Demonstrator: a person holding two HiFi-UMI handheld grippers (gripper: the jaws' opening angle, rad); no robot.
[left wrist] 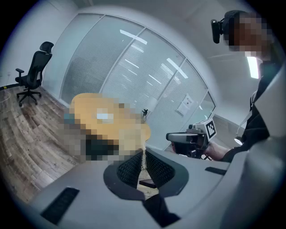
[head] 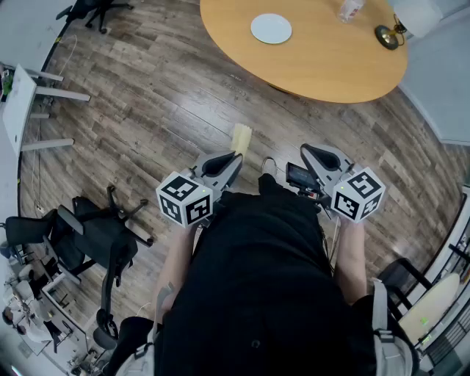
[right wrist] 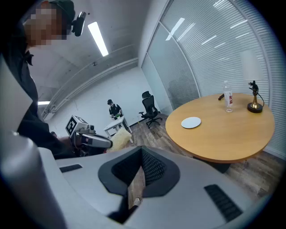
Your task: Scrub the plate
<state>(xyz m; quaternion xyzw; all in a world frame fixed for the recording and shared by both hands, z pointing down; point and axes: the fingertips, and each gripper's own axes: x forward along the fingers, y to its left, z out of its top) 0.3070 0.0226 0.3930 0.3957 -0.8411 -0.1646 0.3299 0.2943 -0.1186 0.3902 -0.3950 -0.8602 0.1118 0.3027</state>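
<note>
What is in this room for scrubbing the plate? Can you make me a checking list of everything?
surface: round wooden table, mostly bare, some way ahead of the person.
job's things: white plate lies flat on the table with nothing on it; yellow sponge is held off the table.
clutter: clear bottle and small brass stand near the table's far edge.
tongs: left tongs shut on the sponge; right tongs shut, holding nothing.
cables: nothing seen on the table.
surroundings: wood floor, black office chair, glass wall with blinds.
</note>
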